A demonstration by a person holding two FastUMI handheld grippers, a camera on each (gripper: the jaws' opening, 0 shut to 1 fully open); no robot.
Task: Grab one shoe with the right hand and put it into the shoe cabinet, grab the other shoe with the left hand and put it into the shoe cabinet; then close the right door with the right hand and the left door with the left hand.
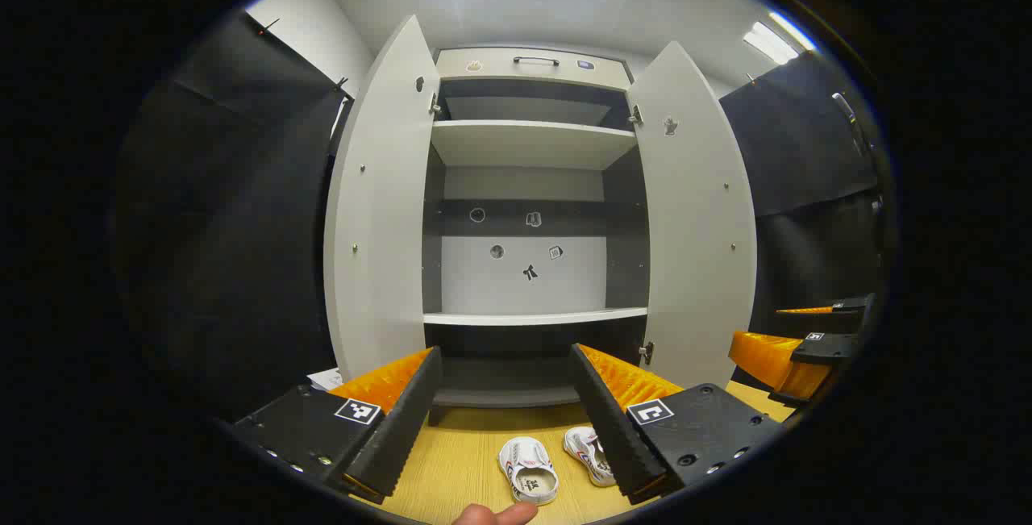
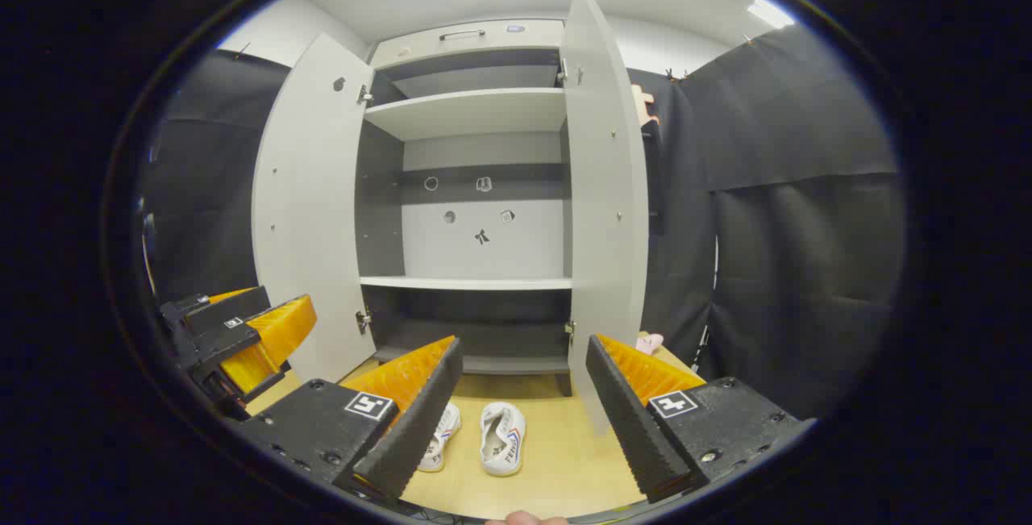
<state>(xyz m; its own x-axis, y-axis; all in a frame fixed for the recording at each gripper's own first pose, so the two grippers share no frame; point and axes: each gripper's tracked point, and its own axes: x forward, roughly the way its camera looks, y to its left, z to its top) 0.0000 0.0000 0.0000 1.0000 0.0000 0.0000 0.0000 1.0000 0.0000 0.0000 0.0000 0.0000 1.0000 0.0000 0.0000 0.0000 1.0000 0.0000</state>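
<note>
item: shoes, pair, small, white with coloured side trim. in the left gripper view one shoe (image 1: pixel 528 470) lies at 6 o'clock between the fingers of the left claw (image 1: pixel 504 420), the other shoe (image 1: pixel 588 454) just beside it toward 5 o'clock, partly behind a finger. both rest on the wooden floor (image 1: pixel 468 460) in front of the cabinet (image 1: pixel 528 146), apart from each other.

claws: left claw released, jaws wide, nothing held. right claw (image 2: pixel 524 404) likewise released and empty; in its view the pair sits at 6 o'clock, low between its fingers. the right claw also appears at 4 o'clock in the left gripper view.

cabinet: left door (image 1: pixel 379 210) and right door (image 1: pixel 697 210) both swung open; shelves bare.

handling, judged: light, soft uppers, likely to flex under pressure; not fragile, not slippery. best hold looks like the heel collar or across the sides at mid-shoe, jaws closing over the opening.

status, judged: nothing stowed yet; first grasp pending.
</note>
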